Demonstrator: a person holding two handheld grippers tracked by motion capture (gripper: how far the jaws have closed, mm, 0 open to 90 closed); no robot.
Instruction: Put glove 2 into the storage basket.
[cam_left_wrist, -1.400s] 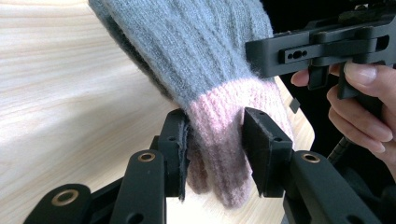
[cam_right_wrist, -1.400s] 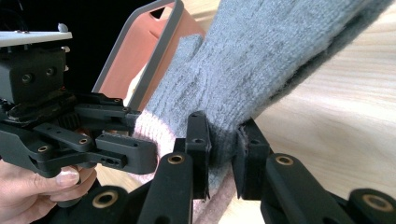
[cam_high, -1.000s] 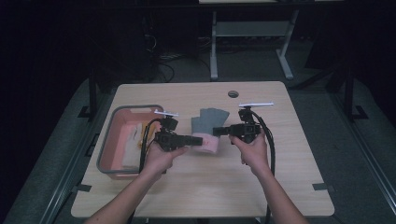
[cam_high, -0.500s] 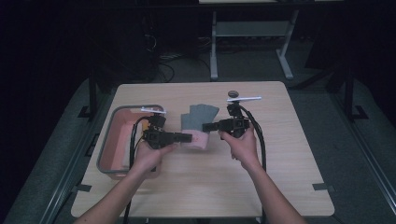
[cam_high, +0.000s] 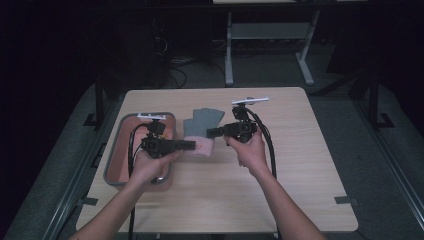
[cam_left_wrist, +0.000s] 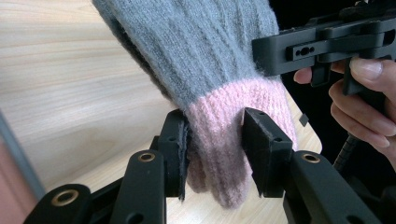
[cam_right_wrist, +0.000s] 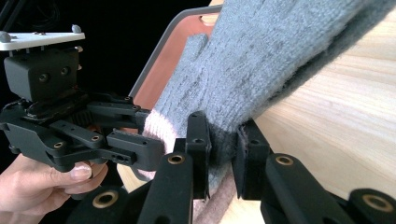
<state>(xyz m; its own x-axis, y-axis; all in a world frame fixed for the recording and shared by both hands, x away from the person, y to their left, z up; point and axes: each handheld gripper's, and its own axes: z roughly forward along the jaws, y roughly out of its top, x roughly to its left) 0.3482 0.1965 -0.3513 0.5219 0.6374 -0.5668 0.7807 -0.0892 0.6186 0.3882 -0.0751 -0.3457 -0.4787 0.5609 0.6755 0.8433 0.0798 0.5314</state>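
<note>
The left gripper (cam_left_wrist: 212, 154) is pinching the pink cuff (cam_left_wrist: 233, 121) of the glove (cam_left_wrist: 196, 51), its two black pads pressing in from either side at the bottom centre of the left gripper view. The right gripper (cam_right_wrist: 223, 149) is clamping the same glove (cam_right_wrist: 271, 60) along its grey edge, low in the middle of the right gripper view, jaws drawn tight on the knit. In the high view, the left gripper (cam_high: 192, 145) is pointing rightward from the centre left, the right gripper (cam_high: 210, 132) is pointing leftward just above it, and the glove (cam_high: 201, 127) is hanging stretched between them, grey fingers reaching toward the upper middle of the table (cam_high: 300, 165). The cuff (cam_high: 200, 149) is sitting lowest, near the table top. To the left, a tray (cam_high: 114, 165) with a grey rim is lying at the table's left edge, under the left hand (cam_high: 150, 165). The right hand (cam_high: 248, 150) is gripping its handle at frame centre.
</note>
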